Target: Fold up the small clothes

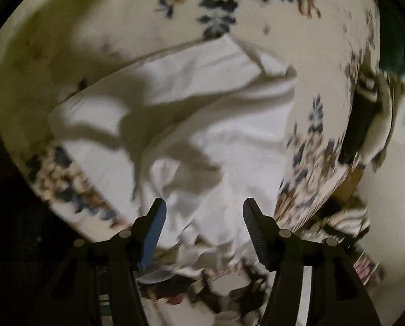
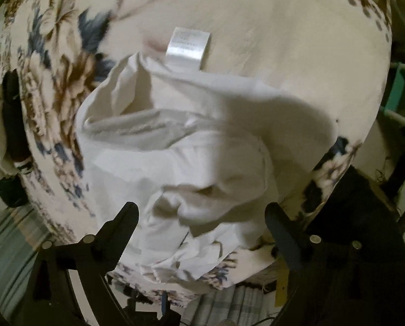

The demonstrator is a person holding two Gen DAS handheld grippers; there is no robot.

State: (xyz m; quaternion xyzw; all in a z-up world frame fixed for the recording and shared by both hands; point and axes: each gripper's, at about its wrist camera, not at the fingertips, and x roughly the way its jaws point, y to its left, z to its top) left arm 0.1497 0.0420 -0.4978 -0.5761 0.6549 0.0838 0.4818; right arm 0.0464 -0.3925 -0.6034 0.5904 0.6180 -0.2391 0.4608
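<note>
Fabric is the whole matter: a small white garment of thin, soft cloth (image 1: 202, 125) lies rumpled on a cream bedspread printed with blue and brown flowers (image 1: 256, 13), directly ahead of and beneath both tools. It looks light and limp, so it should drape and sag from any single pinch rather than keep a shape, and its layers will probably slide over one another.

The left hand-held gripper (image 1: 203, 212) points down at the near, bunched end of the garment; its jaws stand moderately apart with nothing pinched, cloth visible in the gap beyond them. The right hand-held gripper (image 2: 202, 212) has its jaws spread wide, also empty, above a puckered fold of the same white cloth (image 2: 202, 146).

Beyond the right tool, at the far edge of the garment, a shiny white satin care label (image 2: 187, 49) sticks out onto the bedspread, marking a seam. That seam or a hem looks like the better place to take hold: doubled fabric there is firmer and less likely to slip from the pads than a single layer mid-panel. Each tool would best take one corner of an edge, well apart, so the cloth hangs taut between them. Motion blur leaves it unclear which kind of garment this is.
</note>
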